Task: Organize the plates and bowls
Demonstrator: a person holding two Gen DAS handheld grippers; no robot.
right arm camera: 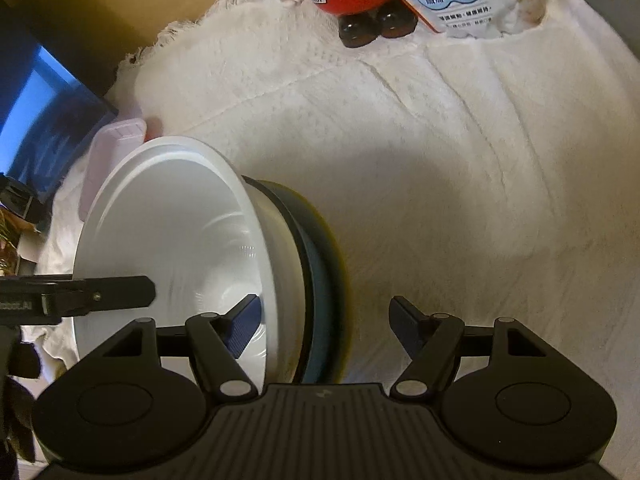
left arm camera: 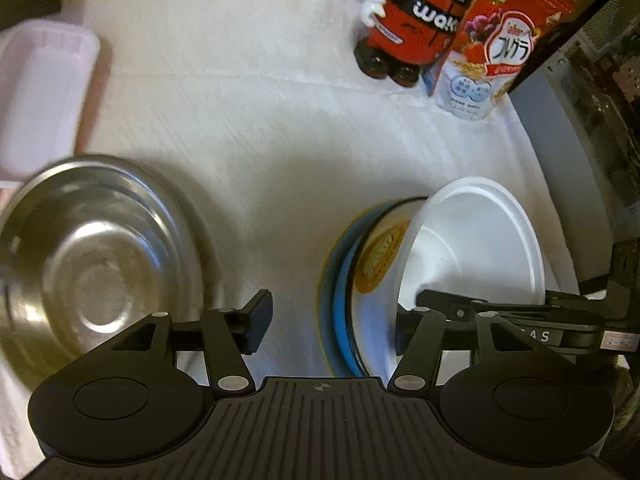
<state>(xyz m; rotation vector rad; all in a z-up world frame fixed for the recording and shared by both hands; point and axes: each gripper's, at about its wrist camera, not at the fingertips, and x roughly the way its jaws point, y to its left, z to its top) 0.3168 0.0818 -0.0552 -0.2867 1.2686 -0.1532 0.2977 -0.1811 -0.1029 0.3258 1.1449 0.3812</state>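
A stack of dishes leans on edge on the white cloth: a white bowl [right arm camera: 172, 240] nested in a white plate with a yellow motif [left arm camera: 378, 256], then a blue plate [left arm camera: 342, 284] and a yellow one. My left gripper [left arm camera: 332, 324] is open, and the stack's near rims sit between its fingers without touching the left pad. My right gripper [right arm camera: 324, 328] straddles the same stack. Its left finger [right arm camera: 244, 328] is inside the white bowl, and cloth shows between its right finger [right arm camera: 404, 328] and the plates. A steel bowl [left arm camera: 92, 248] stands left of my left gripper.
A pale pink plastic container [left arm camera: 40, 96] sits at the far left. A red and black figurine [left arm camera: 408, 28] and a cereal bag [left arm camera: 492, 52] stand at the back. Grey appliance [left arm camera: 580, 128] borders the right. Bare white cloth [left arm camera: 256, 120] lies between the bowls and those items.
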